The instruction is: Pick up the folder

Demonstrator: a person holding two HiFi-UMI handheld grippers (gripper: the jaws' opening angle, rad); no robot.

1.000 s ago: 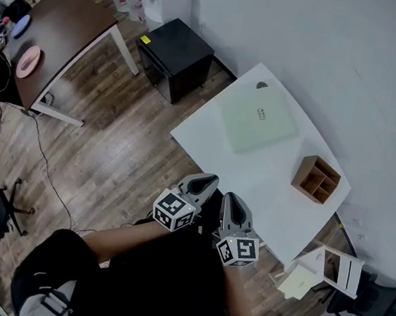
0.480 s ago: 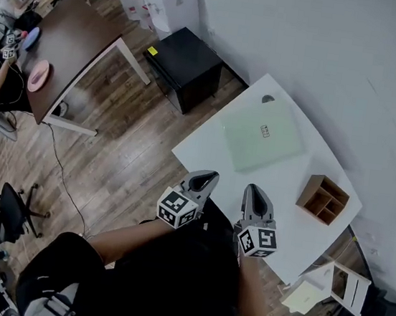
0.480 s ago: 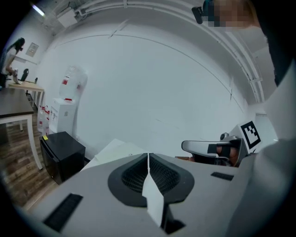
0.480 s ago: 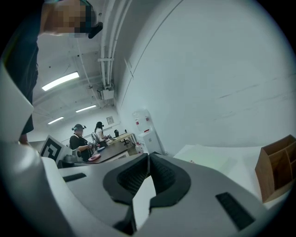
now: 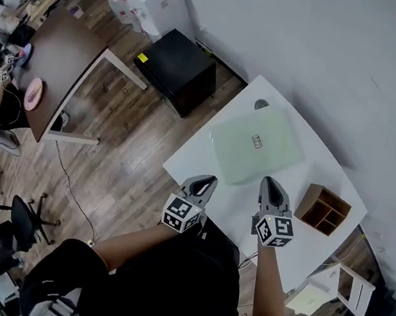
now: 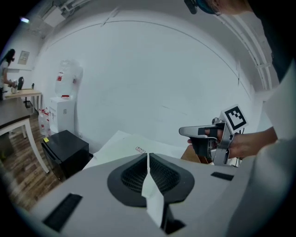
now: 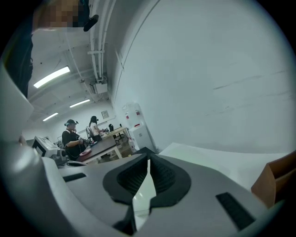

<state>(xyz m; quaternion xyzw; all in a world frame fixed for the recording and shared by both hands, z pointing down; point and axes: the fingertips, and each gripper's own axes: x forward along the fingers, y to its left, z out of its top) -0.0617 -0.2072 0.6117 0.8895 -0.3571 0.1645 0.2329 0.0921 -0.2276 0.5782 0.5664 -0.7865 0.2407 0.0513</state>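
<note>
Task is only at the start, nothing lifted yet. Left claw [image 5: 204, 183] and right claw [image 5: 272, 186] are both pressed together and empty, at the near edge of the table [image 5: 195, 166]. The green folder [image 5: 254, 143] lies flat just ahead, btw. them, untouched. Still to do: open, reach, pinch, lift.

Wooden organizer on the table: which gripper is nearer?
Right. The right gripper sits just left of the wooden organizer in the head view; the left gripper is farther left, past the right one.
</note>
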